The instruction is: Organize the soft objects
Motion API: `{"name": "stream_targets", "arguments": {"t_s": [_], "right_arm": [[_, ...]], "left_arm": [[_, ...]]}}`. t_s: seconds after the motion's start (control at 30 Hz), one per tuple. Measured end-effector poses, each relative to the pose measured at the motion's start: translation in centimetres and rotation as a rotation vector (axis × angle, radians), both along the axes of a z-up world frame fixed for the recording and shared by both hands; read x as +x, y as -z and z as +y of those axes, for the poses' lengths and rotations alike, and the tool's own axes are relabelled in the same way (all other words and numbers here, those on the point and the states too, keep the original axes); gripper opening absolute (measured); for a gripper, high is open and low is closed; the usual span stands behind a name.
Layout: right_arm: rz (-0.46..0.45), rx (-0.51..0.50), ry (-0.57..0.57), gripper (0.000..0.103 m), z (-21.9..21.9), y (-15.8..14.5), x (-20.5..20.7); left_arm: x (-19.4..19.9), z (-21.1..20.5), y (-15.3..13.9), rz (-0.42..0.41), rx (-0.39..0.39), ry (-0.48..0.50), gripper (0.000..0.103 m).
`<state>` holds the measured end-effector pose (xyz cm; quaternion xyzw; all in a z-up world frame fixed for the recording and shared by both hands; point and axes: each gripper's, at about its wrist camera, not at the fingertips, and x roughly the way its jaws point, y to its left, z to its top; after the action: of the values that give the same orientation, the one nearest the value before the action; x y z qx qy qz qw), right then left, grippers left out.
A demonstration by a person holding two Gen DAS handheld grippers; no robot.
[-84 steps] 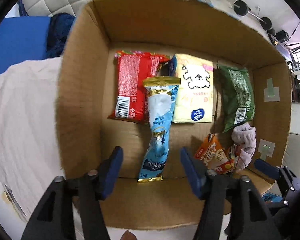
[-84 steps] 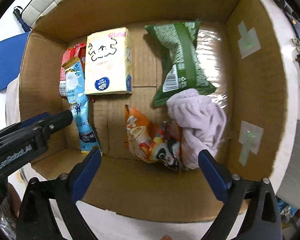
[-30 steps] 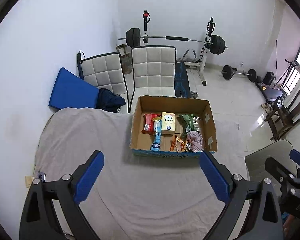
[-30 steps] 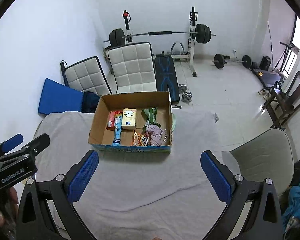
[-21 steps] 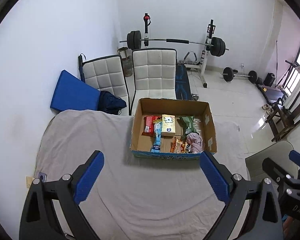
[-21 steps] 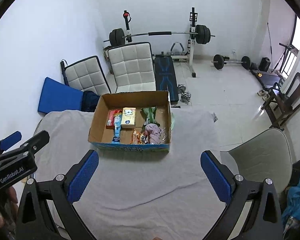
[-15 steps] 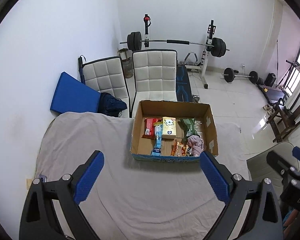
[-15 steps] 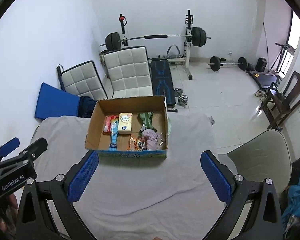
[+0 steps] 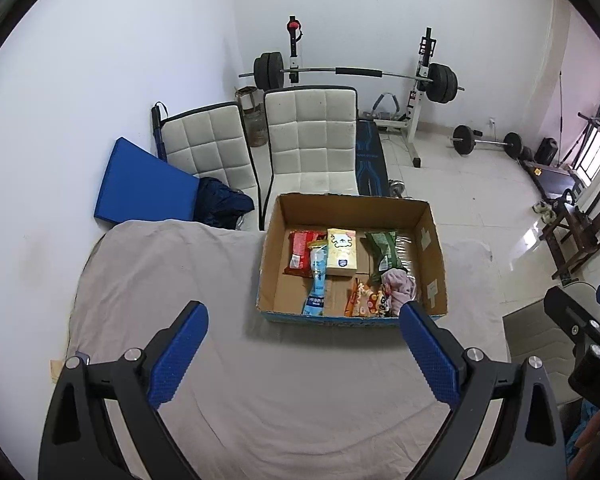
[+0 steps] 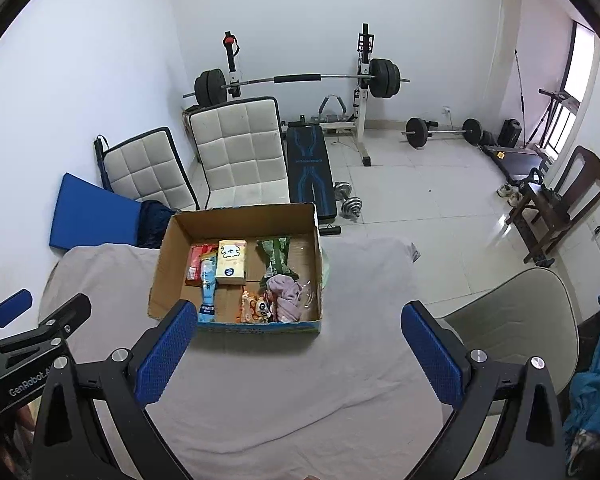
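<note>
An open cardboard box [image 9: 434, 248] [image 10: 168, 264] stands at the far side of a table covered with a grey cloth [image 9: 300, 380] [image 10: 300, 380]. Inside lie a red packet [image 9: 298, 254], a light blue packet [image 9: 318, 280], a yellow pack [image 9: 342, 254], a green bag [image 9: 382, 252], an orange snack bag [image 9: 360, 300] and a pink cloth [image 9: 398, 286] [image 10: 286, 294]. My left gripper [image 9: 302, 344] is open and empty, high above the near part of the table. My right gripper [image 10: 298, 346] is open and empty, likewise raised and back from the box.
Two white padded chairs [image 9: 312, 140] and a blue mat [image 9: 140, 184] stand behind the table. A barbell rack [image 9: 356, 76] and weight bench are farther back. A grey chair [image 10: 508, 320] is at the table's right. A wooden chair [image 10: 560, 204] stands at far right.
Both grippers have pulled up and far back from inside the box to a high view over the whole table. In the last second they drifted slightly further back. Box contents have not moved.
</note>
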<state>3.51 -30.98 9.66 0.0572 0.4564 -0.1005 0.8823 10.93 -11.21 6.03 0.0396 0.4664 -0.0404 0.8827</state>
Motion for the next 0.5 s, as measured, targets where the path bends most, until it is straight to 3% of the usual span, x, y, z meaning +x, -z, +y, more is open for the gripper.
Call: {"name": "stream_targets", "arguments": {"t_s": [0.5], "right_arm": [[0.047,-0.019,-0.015,0.103,0.4,2.9,1.5]], "left_arm": [[0.8,0.2,1.5,0.028,0.016,-0.003,0.098]]}}
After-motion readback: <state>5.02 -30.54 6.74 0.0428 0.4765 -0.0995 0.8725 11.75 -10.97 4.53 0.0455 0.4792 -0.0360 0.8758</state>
